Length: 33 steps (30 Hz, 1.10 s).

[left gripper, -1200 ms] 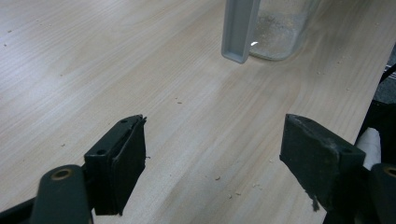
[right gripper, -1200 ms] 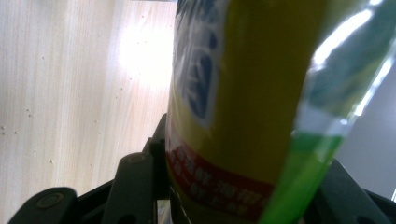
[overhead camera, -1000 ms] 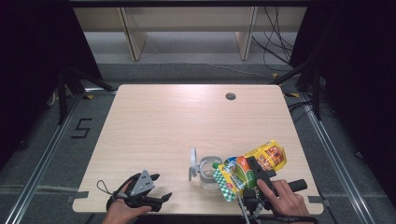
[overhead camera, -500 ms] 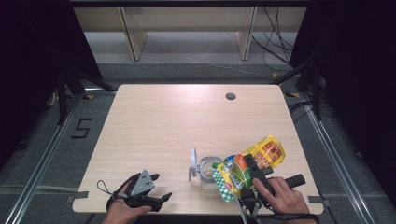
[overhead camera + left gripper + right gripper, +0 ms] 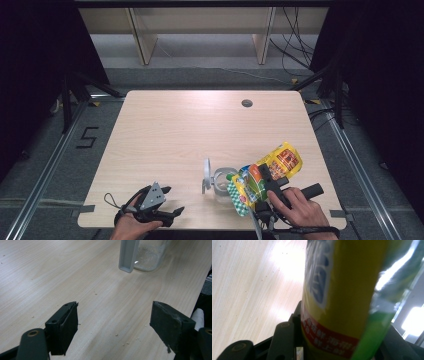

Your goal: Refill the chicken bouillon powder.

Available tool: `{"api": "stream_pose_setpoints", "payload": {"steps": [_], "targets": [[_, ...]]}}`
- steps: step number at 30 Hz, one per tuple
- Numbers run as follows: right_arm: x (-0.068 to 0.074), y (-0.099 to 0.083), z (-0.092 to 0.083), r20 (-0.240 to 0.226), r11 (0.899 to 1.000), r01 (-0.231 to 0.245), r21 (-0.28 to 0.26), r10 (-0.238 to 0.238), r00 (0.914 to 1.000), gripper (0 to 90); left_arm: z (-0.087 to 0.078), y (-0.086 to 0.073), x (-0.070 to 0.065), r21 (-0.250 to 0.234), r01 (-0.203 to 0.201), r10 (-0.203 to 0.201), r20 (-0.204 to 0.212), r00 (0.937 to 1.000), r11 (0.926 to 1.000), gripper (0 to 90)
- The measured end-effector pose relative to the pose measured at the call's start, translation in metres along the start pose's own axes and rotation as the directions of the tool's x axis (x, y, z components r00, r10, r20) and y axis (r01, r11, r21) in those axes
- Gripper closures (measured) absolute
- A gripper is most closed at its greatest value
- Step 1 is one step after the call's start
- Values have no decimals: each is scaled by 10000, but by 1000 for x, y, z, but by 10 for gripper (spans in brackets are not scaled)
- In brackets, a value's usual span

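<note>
right gripper [image 5: 261, 176]: you are clamping the snack bag [image 5: 267, 172], tilted over the open glass jar [image 5: 222, 181] near the table's [image 5: 190, 130] front edge.
left gripper [image 5: 167, 200]: you are resting it with jaws apart, nothing between them.
handling: the bag is looking light, soft, crinkly and slippery; you are gripping mid-body, a sensible spot.
writing: red band with white characters, too blurred to read.

I see a light wooden desk [image 5: 170, 135] with a round dark cable hole [image 5: 246, 103] near its far right edge. A clear plastic jar [image 5: 220, 181] with a grey hinged lid [image 5: 206, 172] standing open sits on it near the front edge. Small crumbs [image 5: 117, 335] speckle the wood in my left gripper view.
</note>
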State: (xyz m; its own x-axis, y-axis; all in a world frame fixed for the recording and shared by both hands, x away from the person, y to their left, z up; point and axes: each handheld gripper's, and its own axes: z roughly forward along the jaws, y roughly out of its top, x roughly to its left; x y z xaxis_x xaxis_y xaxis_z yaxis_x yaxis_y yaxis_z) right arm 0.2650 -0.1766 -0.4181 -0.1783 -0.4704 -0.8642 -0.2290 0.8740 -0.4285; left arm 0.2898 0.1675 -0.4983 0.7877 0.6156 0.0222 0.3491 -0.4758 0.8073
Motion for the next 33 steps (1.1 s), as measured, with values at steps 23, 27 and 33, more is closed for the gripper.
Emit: {"api": "stream_pose_setpoints", "payload": {"steps": [23,27,33], "targets": [[-1,2,2,-42,9994,343,66,-342,9994,563,0,0,1,-73,24,-24,-11,10000,10000,217],[-1,2,2,-1,9985,514,189,-514,9987,568,0,1,2,12,-340,340,6,9994,9994,217],[-2,3,0,122,9981,591,161,-593,9982,569,0,0,0,37,-10,10,-20,10000,10000,217]]}}
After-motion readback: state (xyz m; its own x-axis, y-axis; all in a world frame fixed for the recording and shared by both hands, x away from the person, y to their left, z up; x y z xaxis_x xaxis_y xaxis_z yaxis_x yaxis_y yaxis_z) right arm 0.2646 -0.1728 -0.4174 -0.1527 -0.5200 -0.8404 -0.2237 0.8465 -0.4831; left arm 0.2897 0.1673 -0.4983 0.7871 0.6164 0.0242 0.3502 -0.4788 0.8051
